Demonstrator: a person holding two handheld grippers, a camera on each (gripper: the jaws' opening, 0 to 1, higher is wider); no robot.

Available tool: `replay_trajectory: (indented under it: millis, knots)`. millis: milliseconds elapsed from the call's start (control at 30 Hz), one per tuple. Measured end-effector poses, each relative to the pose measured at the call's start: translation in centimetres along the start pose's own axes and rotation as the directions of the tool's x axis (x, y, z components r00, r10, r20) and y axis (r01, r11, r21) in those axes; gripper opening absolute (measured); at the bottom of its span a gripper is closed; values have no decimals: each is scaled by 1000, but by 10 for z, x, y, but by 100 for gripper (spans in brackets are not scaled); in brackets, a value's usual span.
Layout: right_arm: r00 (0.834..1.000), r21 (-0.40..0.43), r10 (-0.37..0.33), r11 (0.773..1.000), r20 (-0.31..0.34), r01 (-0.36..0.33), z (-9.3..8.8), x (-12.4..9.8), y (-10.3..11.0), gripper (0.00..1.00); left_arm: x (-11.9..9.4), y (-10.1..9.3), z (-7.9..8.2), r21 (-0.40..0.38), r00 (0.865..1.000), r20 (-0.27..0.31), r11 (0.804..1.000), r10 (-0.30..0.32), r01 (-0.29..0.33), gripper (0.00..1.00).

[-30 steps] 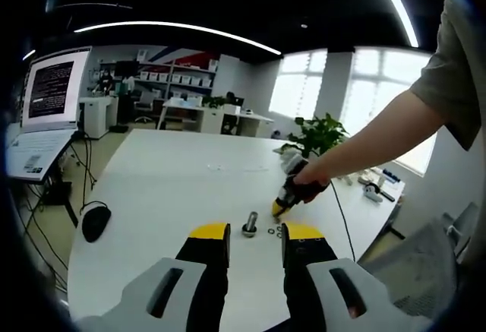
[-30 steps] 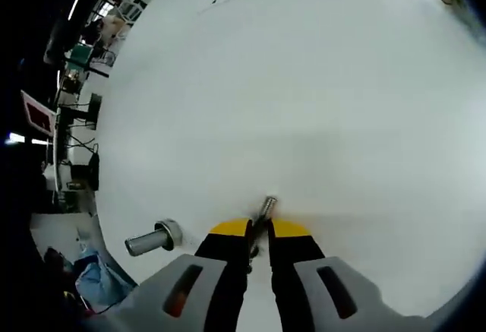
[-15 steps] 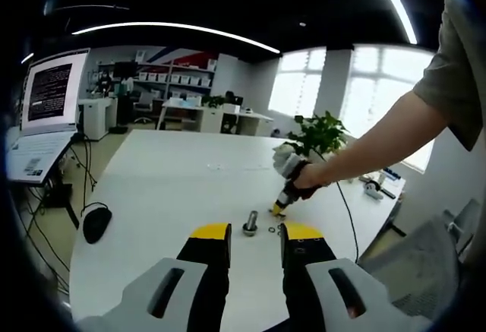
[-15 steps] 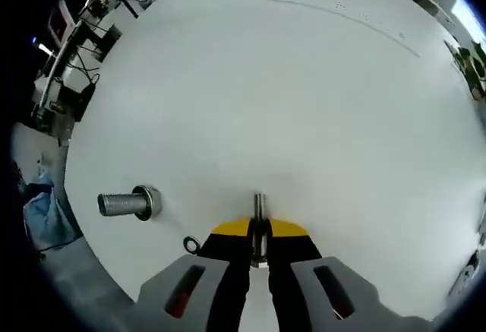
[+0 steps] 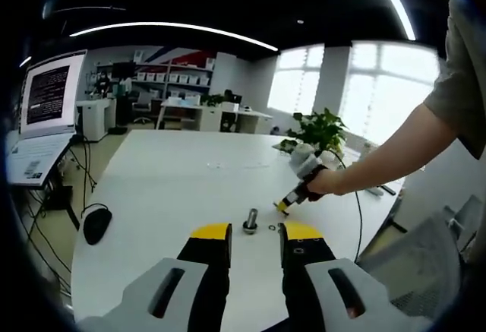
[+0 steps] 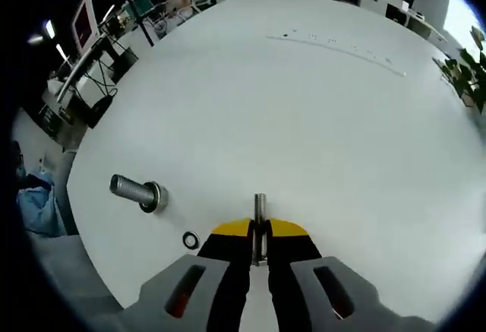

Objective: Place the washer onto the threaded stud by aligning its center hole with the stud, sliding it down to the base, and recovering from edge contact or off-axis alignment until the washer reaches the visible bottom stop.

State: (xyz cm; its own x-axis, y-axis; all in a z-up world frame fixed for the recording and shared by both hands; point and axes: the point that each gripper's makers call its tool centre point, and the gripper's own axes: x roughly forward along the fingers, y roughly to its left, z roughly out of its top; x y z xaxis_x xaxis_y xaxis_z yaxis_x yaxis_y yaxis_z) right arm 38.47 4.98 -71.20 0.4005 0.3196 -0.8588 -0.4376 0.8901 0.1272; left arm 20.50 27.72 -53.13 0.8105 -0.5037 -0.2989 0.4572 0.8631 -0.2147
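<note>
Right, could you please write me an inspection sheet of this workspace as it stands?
Surface: smooth white table.
Job's things: steel threaded stud standing on its flanged base; thin steel washer held edge-on, not yet on the stud.
Clutter: loose steel ring lying flat near the stud; black computer mouse by the table edge.
Grippers: left hand-held gripper open, just short of the stud; right hand-held gripper shut on the washer.
Cables: dark cable trailing over the table from the right hand-held gripper.
Surroundings: open laptop, potted green plant, office shelving, bright windows.
</note>
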Motion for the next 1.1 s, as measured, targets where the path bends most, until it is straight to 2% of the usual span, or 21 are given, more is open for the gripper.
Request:
replay_trajectory:
  millis: [167, 267, 367, 633, 833, 933, 1100]
  knots:
    - [991, -37, 26, 999, 133, -21, 9, -8, 4, 8, 0, 0, -1, 0, 1000, -4, 1000, -1, 1, 23]
    - [982, -30, 23, 999, 186, -18, 7, -11, 6, 8, 1, -1, -1, 4, 1000, -7, 1000, -1, 1, 23]
    - [977, -28, 28, 999, 209, -22, 1, -11, 7, 8, 1, -1, -2, 8, 1000, -11, 1000, -2, 2, 23]
    - [977, -72, 24, 997, 213, -8, -6, -13, 9, 8, 2, -2, -4, 11, 1000, -19, 1000, -6, 6, 23]
    - [982, -138, 28, 990, 184, -3, -8, -10, 5, 8, 2, -2, -4, 13, 1000, -17, 1000, -6, 6, 23]
    - [983, -211, 20, 977, 182, 19, -8, -10, 1, 9, 2, -3, -3, 14, 1000, -15, 1000, -7, 7, 23]
    - [985, -218, 20, 976, 170, 18, -7, -7, -1, 9, 1, -3, -3, 16, 1000, -14, 1000, -7, 7, 23]
